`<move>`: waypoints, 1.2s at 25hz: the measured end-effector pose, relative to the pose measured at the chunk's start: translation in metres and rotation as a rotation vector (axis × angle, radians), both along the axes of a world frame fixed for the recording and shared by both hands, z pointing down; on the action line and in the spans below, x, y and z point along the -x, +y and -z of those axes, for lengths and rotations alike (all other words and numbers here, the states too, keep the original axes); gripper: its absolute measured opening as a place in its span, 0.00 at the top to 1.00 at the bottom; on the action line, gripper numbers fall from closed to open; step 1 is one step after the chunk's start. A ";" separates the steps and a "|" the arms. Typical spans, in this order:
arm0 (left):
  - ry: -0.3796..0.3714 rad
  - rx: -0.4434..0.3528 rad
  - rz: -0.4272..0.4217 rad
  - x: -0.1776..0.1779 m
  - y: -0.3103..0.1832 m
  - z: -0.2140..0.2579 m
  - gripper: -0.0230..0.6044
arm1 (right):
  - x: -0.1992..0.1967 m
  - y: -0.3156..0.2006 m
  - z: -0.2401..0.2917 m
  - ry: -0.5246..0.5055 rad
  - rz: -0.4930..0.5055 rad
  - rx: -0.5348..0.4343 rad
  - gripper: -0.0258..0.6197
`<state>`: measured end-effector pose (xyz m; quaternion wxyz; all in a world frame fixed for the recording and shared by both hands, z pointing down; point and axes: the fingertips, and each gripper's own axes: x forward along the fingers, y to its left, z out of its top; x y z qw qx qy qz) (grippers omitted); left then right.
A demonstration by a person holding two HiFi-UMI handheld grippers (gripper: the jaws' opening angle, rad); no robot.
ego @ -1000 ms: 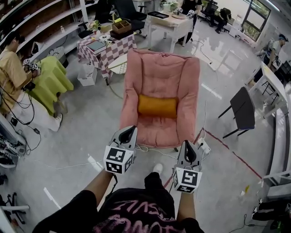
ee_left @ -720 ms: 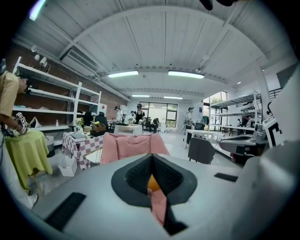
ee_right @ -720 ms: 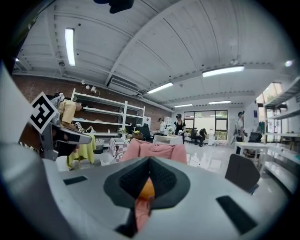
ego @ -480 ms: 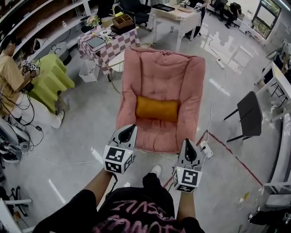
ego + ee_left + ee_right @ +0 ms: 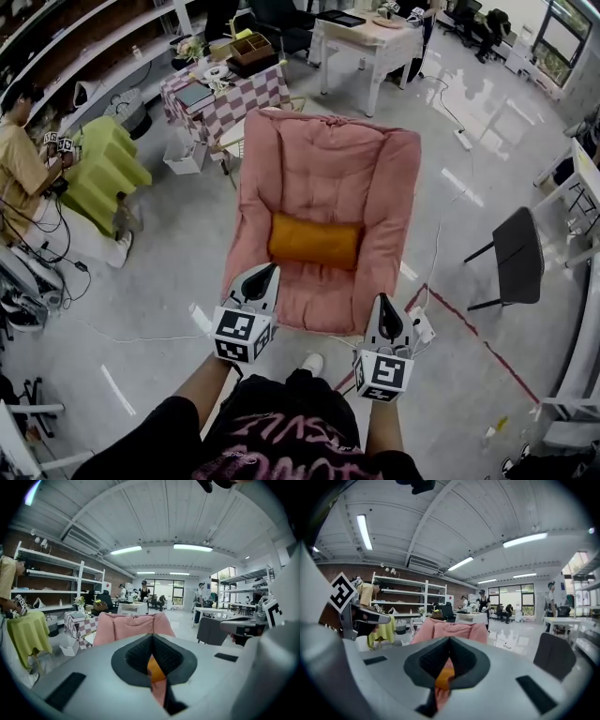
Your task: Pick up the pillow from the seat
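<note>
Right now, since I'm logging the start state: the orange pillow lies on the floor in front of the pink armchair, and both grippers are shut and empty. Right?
No: the head view shows the orange pillow on the seat of the pink armchair, not on the floor. The rest holds: the left gripper and the right gripper are shut and empty.

Open-plan lab space, wall shelving (image 5: 80,581), work tables (image 5: 370,37), ceiling strip lights (image 5: 125,550), polished concrete floor (image 5: 169,267)
</note>
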<state>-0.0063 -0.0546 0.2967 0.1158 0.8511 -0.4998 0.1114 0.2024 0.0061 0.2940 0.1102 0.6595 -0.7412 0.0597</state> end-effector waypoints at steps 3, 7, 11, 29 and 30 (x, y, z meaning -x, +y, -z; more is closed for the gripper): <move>-0.004 -0.003 0.012 -0.003 -0.005 0.000 0.95 | -0.005 -0.007 -0.002 -0.003 0.009 -0.007 0.93; -0.011 -0.003 0.026 -0.004 -0.008 0.003 0.95 | -0.011 -0.011 -0.003 -0.016 0.009 -0.004 0.93; -0.020 -0.018 0.034 -0.005 -0.012 0.009 0.95 | -0.015 -0.018 0.002 -0.027 0.008 -0.010 0.93; -0.003 -0.012 -0.002 0.021 -0.039 -0.005 0.95 | 0.021 -0.048 -0.004 0.025 0.007 0.020 0.93; 0.000 -0.010 -0.003 0.022 -0.040 -0.005 0.95 | 0.023 -0.049 -0.004 0.022 0.004 0.022 0.93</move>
